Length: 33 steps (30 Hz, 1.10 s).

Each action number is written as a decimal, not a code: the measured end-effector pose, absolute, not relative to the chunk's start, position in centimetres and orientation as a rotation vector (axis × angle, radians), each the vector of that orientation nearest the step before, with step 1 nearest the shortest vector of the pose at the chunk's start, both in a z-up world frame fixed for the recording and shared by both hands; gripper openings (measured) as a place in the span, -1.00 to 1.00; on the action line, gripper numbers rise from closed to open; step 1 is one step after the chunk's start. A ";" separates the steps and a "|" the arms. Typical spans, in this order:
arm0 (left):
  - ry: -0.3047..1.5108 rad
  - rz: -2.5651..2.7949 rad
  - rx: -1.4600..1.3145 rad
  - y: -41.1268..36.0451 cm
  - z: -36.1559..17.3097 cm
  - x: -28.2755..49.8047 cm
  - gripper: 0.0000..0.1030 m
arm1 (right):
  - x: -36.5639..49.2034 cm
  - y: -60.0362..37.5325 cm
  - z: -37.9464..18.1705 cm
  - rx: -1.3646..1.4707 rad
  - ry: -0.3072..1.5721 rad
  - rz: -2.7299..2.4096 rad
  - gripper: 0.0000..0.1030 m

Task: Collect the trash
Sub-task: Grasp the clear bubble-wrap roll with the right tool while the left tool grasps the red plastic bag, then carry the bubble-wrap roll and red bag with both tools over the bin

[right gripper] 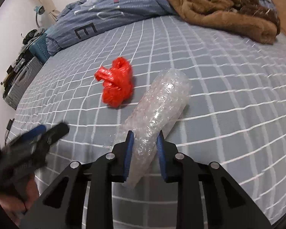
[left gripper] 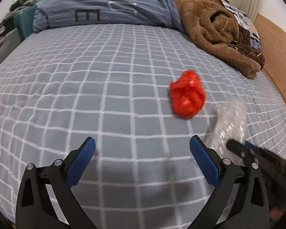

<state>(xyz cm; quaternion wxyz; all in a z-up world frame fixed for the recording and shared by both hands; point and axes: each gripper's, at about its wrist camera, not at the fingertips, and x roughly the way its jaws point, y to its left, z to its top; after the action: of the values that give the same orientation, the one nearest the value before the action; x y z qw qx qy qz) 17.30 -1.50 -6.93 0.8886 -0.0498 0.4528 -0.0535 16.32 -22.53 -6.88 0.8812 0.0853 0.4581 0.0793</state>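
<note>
Two pieces of trash lie on the bed (right gripper: 228, 99), whose grey cover carries a white grid. One is a crumpled red plastic bag (right gripper: 117, 83), the other a roll of clear bubble wrap (right gripper: 158, 103) just to its right, near it but not touching. The right gripper (right gripper: 145, 148) is clamped on the near end of the bubble wrap: both blue pads press into its sides and the plastic bulges between them, while the far end rests on the cover. No earlier picture is there to compare with.

The left gripper (left gripper: 142, 153) hangs over bare cover with its jaws spread wide and nothing between them. From its own camera the red plastic bag (left gripper: 187, 94) sits ahead and a little to the right, with only open bedding between the pads and the bag. The bubble wrap (left gripper: 228, 126) shows blurred at the right, just past the right-hand pad, with the right gripper on it lower in that corner.

At the far end of the bed a blue striped quilt (left gripper: 108, 5) is heaped, and a brown fleece blanket (left gripper: 211, 28) is bunched beside it towards the right edge. Beyond the left side of the bed stand a teal crate (right gripper: 41, 48) and a grey suitcase (right gripper: 22, 78) with dark clutter on top. A wooden floor (left gripper: 276, 43) shows on the right.
</note>
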 end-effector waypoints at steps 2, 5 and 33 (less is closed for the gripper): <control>0.926 -0.117 -0.102 -2.9 -6.7 18.2 0.89 | 15.8 -24.0 -6.3 0.164 0.936 0.144 -0.54; 0.900 -0.117 -0.089 -4.8 -6.6 19.0 0.89 | 15.3 -26.4 -5.7 0.160 0.923 0.116 -0.54; 0.912 -0.058 -0.016 -10.9 -10.0 24.2 -0.13 | 13.8 -33.0 -5.4 0.160 0.942 0.076 -0.54</control>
<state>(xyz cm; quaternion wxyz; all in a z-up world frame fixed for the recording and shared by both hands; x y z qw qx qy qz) 24.16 -10.93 -10.00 0.8974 -0.0078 0.4402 -0.0281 13.81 -33.01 -5.39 0.8872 0.0771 0.4533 0.0367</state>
